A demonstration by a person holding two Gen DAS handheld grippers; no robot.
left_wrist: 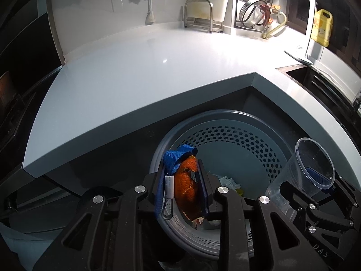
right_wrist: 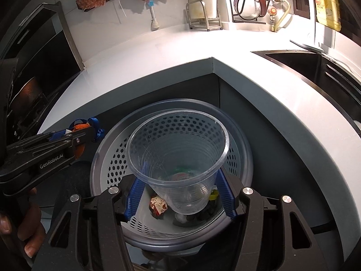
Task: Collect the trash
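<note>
A grey perforated trash bin (left_wrist: 237, 122) stands on the floor below the counter corner; it also shows in the right wrist view (right_wrist: 239, 158). My left gripper (left_wrist: 183, 176) is shut on an orange peel (left_wrist: 188, 185) and holds it over the bin's left rim; this gripper also shows in the right wrist view (right_wrist: 88, 133). My right gripper (right_wrist: 180, 194) is shut on a clear plastic cup (right_wrist: 180, 158) and holds it over the bin's opening; the cup also shows in the left wrist view (left_wrist: 309, 169). Wrappers and tissue (right_wrist: 159, 205) lie in the bin.
The white L-shaped countertop (left_wrist: 140, 72) wraps around the bin. A sink (right_wrist: 304, 61) is at the right. A dish rack (left_wrist: 255, 6), a metal stand (left_wrist: 198, 15) and a yellow detergent bottle (left_wrist: 321, 27) stand at the back. A stove (right_wrist: 27, 99) is at the left.
</note>
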